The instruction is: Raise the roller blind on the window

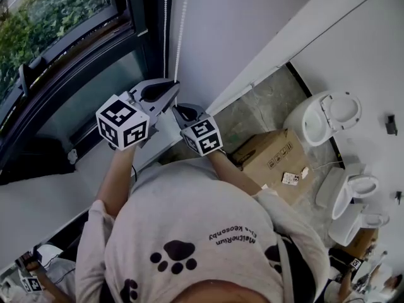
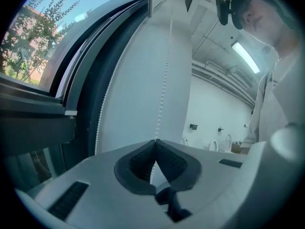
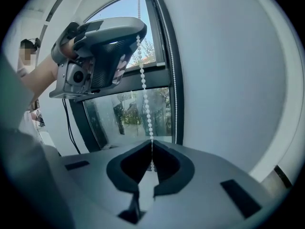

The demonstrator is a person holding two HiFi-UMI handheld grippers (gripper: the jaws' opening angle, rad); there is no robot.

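Both tongs are pinched shut on one strand of the roller blind's bead chain (image 1: 182,24). The chain hangs down the white wall (image 1: 240,24), just beside the right edge of the dark window frame (image 1: 142,17). The left tongs (image 1: 173,87) grip it higher up. The right tongs (image 1: 180,110) hold the same strand just below (in the right gripper view the beads run straight from one pair of jaws down into the other). A second strand (image 1: 166,17) hangs free, closer to the frame. Green foliage shows through the glass. A cardboard box (image 1: 273,161) sits on the floor (image 1: 252,106) near the foot of the wall.
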